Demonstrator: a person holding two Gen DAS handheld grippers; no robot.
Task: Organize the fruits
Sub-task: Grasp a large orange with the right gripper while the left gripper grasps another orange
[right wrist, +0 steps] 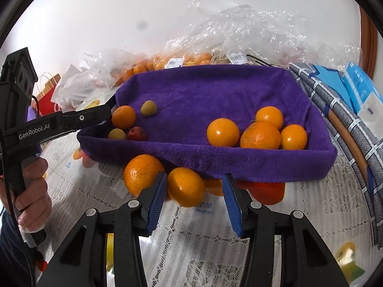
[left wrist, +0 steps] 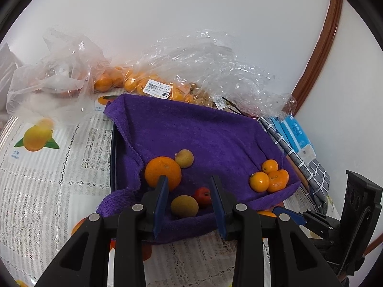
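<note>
Left tool [left wrist: 189, 201] open over a green fruit [left wrist: 184, 205] on the towel [left wrist: 191, 131]. Right tool [right wrist: 195, 198] open around an orange [right wrist: 185, 186] on the desk [right wrist: 191, 239], pads clear.

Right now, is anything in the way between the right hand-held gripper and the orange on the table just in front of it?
Nothing visible. The orange sits partly between the right hand-held gripper's open fingers. A bigger orange sits beside it, and the purple towel's edge lies just behind it.
</note>
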